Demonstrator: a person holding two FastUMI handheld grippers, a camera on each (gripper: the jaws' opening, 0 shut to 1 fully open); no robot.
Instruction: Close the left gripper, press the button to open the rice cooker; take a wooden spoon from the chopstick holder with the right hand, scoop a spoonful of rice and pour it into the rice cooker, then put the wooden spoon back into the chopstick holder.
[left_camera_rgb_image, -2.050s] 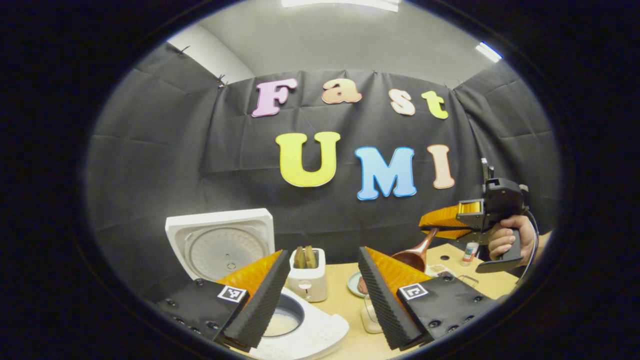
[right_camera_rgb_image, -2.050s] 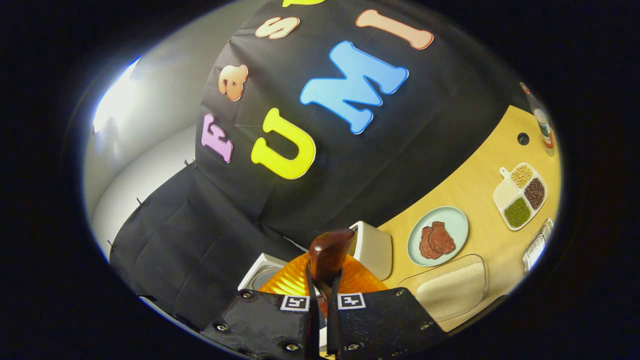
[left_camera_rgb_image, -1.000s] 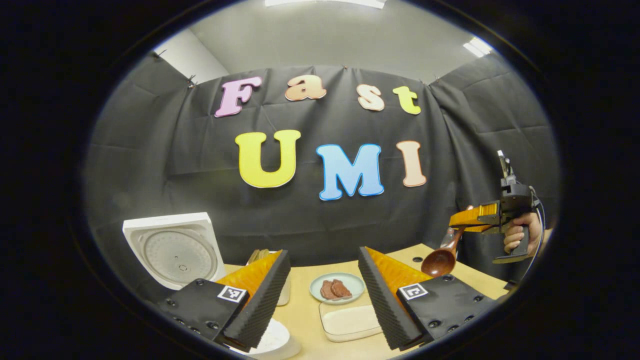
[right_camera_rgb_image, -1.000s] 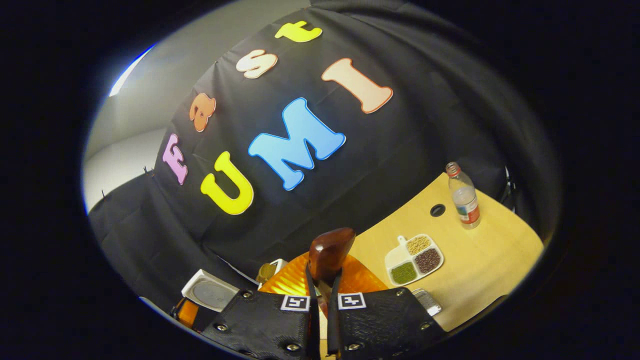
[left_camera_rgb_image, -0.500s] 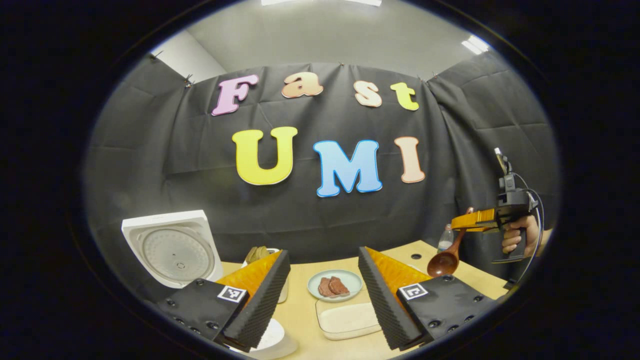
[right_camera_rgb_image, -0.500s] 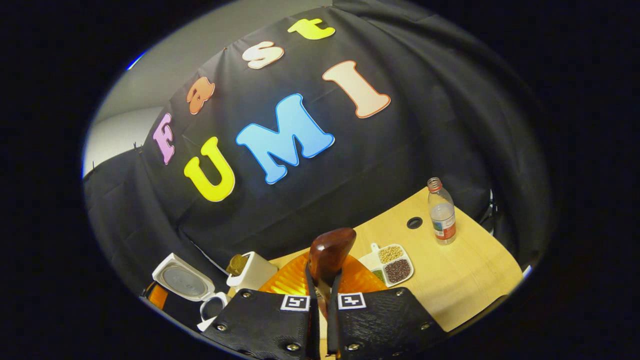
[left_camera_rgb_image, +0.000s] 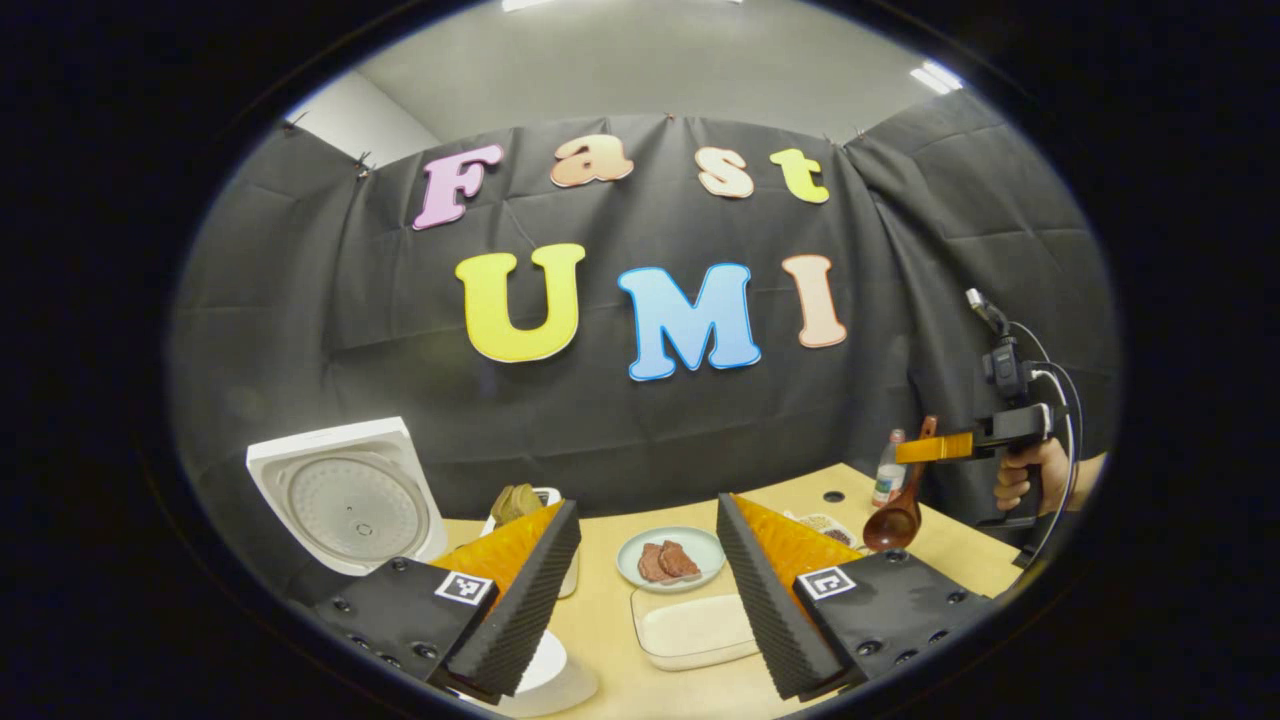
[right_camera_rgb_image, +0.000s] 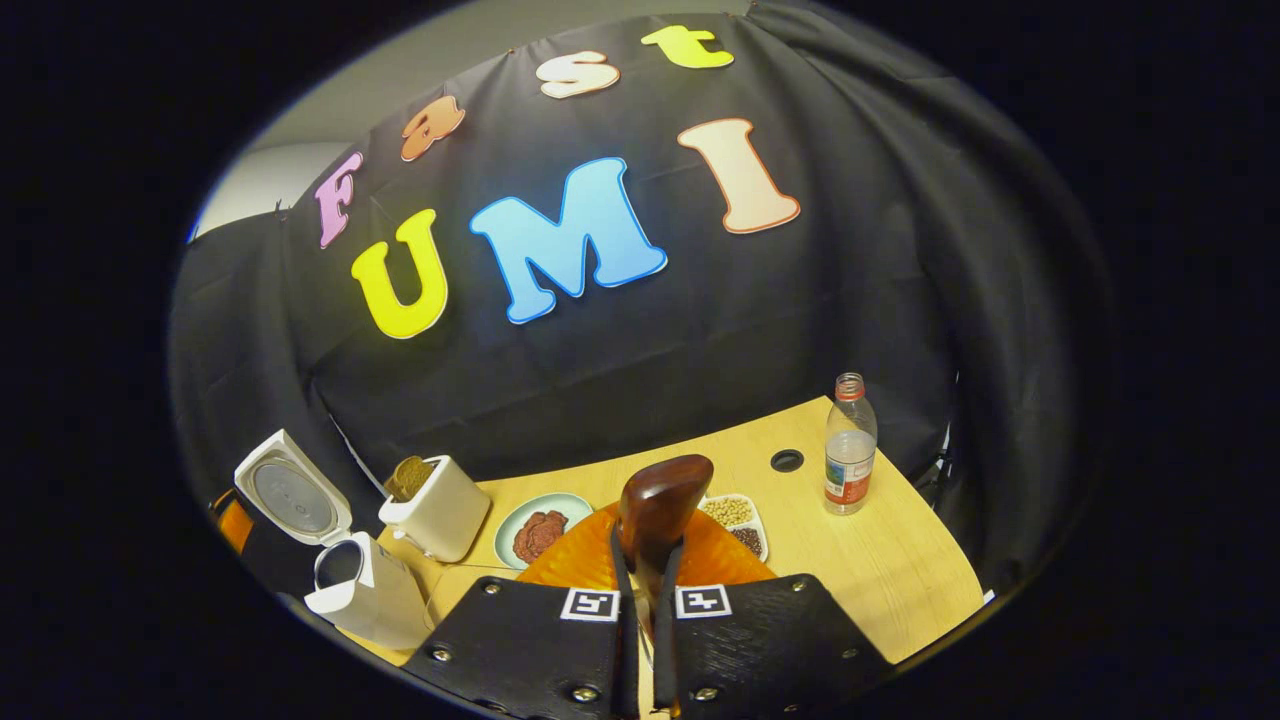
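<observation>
A: In the left gripper view, our left tongs (left_camera_rgb_image: 648, 590) stood apart, clamped on nothing, low over the tabletop (left_camera_rgb_image: 610, 640). The cooker (left_camera_rgb_image: 345, 495) stood open at the left, lid up. Far right, a hand (left_camera_rgb_image: 1020, 478) held the right tongs (left_camera_rgb_image: 930, 447) with the spoon (left_camera_rgb_image: 900, 505) hanging bowl-down, above the tabletop and well apart from the cooker.

B: And the holder (left_camera_rgb_image: 520, 500) peeked out just behind our left finger, beside the cooker.

A: In the right gripper view, the right tongs (right_camera_rgb_image: 640, 590) were together, clamped on the spoon (right_camera_rgb_image: 658, 510), its end rising between the fingers. The cooker (right_camera_rgb_image: 330, 560) sat at the far left, with the holder (right_camera_rgb_image: 435, 510) right next to it.

B: We judged the spoon's return was the step in hand. To do it well, we should have carried the spoon across above the plate (right_camera_rgb_image: 540, 525), kept it near upright, lined the bowl over the holder's mouth, lowered it, and only then let go.

A: We could not tell whether rice clung to the bowl.
</observation>
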